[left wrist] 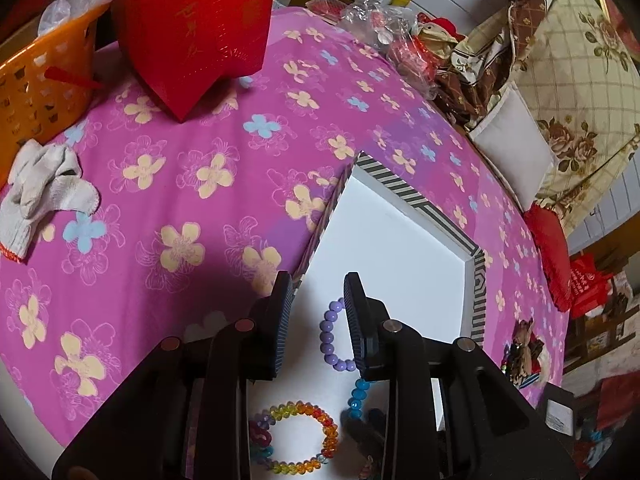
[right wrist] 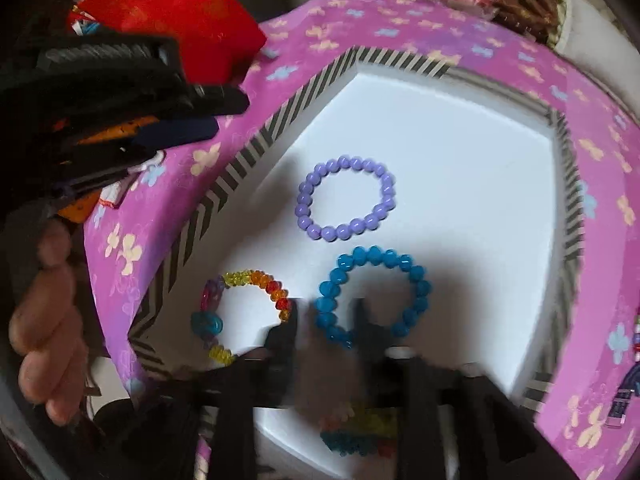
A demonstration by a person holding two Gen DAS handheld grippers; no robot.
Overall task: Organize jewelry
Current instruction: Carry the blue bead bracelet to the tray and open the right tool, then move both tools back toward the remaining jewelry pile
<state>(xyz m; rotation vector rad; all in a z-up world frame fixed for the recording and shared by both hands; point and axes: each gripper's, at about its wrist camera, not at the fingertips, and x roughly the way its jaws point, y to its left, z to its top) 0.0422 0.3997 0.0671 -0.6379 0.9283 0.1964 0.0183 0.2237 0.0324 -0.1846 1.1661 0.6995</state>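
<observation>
A white box with a black-and-white striped rim (left wrist: 400,188) (right wrist: 240,160) lies on the pink flowered cloth. On its floor lie a purple bead bracelet (left wrist: 330,340) (right wrist: 346,198), a blue bead bracelet (left wrist: 358,394) (right wrist: 374,292) and a rainbow bead bracelet (left wrist: 304,436) (right wrist: 256,304). My left gripper (left wrist: 318,280) hangs over the box, open, with nothing between its pads; the purple bracelet lies below it. My right gripper (right wrist: 327,312), blurred, stands open astride the blue bracelet's left edge. Another multicoloured bead piece (right wrist: 360,432) lies blurred under the right gripper. The left gripper (right wrist: 230,114) also shows in the right wrist view.
A red gift bag (left wrist: 192,32), an orange basket (left wrist: 40,88) and a white glove (left wrist: 44,188) sit at the far left of the cloth. Plastic bags (left wrist: 380,20) and bedding (left wrist: 560,80) crowd the far right. More small pieces (right wrist: 634,340) lie right of the box. A hand (right wrist: 44,300) holds the left gripper.
</observation>
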